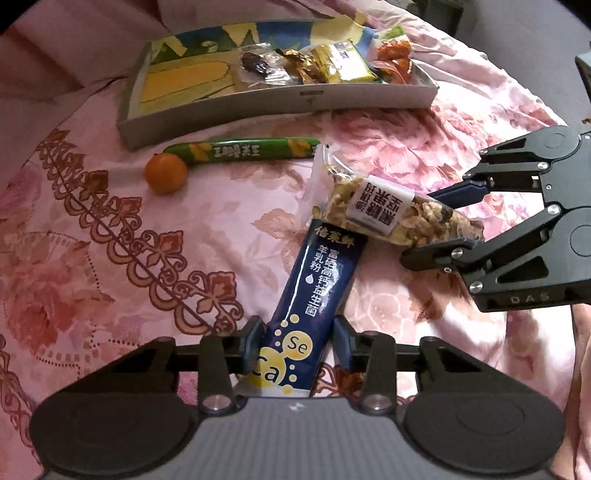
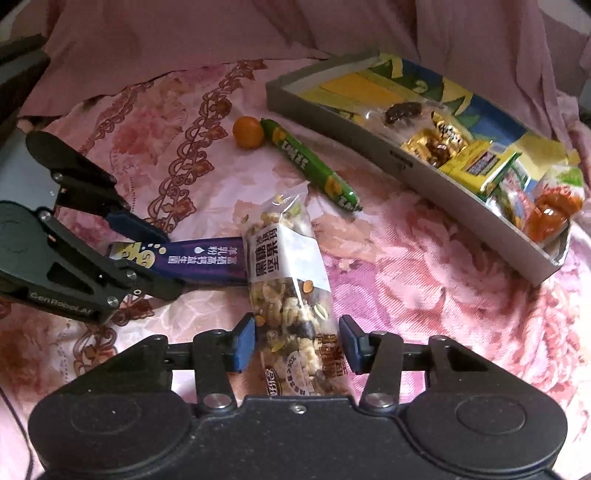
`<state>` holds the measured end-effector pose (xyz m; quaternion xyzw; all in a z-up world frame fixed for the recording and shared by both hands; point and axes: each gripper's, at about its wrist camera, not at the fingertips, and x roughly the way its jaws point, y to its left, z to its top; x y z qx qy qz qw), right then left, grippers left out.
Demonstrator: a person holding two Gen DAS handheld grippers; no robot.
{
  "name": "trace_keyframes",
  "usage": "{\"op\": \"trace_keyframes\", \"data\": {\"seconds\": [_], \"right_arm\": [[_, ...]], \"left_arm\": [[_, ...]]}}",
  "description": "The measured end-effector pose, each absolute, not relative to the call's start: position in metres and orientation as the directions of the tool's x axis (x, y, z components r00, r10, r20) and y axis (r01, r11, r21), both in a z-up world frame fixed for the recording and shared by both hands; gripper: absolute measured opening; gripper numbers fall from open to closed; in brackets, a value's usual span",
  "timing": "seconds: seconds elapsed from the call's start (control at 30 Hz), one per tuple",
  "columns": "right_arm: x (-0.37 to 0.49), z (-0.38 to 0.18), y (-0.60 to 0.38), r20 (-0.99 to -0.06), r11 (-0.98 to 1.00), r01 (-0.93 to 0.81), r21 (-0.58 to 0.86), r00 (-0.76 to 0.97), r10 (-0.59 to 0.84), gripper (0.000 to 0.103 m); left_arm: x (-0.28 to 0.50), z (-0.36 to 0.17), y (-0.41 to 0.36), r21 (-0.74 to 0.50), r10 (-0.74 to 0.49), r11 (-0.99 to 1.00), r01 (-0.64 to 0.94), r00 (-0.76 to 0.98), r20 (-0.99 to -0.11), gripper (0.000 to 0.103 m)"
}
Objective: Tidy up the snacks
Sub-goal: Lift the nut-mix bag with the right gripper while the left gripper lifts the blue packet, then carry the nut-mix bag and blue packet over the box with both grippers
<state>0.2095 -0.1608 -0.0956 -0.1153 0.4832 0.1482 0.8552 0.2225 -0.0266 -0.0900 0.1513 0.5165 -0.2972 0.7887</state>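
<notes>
My left gripper (image 1: 298,341) is shut on a dark blue milk-powder sachet (image 1: 310,295), whose far end lies under a clear nut-mix bag (image 1: 391,210). My right gripper (image 2: 297,341) is shut on that nut-mix bag (image 2: 291,273). The right gripper also shows in the left wrist view (image 1: 439,225), and the left gripper in the right wrist view (image 2: 147,254) holding the sachet (image 2: 199,262). A grey cardboard tray (image 1: 280,103) holds several wrapped snacks. A green sausage stick (image 1: 243,151) and a small orange (image 1: 165,173) lie in front of it.
Everything lies on a pink floral bedspread (image 1: 110,229). The tray (image 2: 424,177) sits at the back right in the right wrist view, with the green stick (image 2: 310,166) and orange (image 2: 248,132) to its left. A pink pillow (image 2: 184,33) lies behind.
</notes>
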Motion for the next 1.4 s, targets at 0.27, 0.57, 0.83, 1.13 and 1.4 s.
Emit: {"op": "trace_keyframes", "data": {"seconds": [0.27,0.57,0.83,1.13,1.4], "right_arm": [[0.207,-0.089,-0.163,-0.832,0.925,-0.374,-0.064,0.532,0.157,0.049],[0.199,-0.082,-0.157,-0.778,0.9,-0.405,-0.162,0.613,0.135,0.048],[0.19,-0.071,-0.152,-0.695,0.871,-0.416,-0.261,0.707,0.13,0.048],[0.189,-0.065,-0.155,-0.64,0.874,-0.383,-0.3,0.76,0.113,0.048],[0.199,-0.058,-0.168,-0.582,0.902,-0.324,-0.285,0.806,0.106,0.048]], "left_arm": [[0.213,-0.088,-0.037,0.02,-0.239,0.816,0.578,0.368,-0.899,0.04],[0.204,-0.079,-0.039,0.087,-0.184,0.84,0.536,0.431,-0.883,0.037],[0.199,-0.067,-0.033,0.105,-0.161,0.877,0.469,0.492,-0.855,0.037],[0.203,-0.054,-0.017,0.078,-0.128,0.942,0.326,0.565,-0.815,0.037],[0.215,-0.042,-0.009,0.026,-0.13,0.972,0.233,0.627,-0.768,0.037]]}}
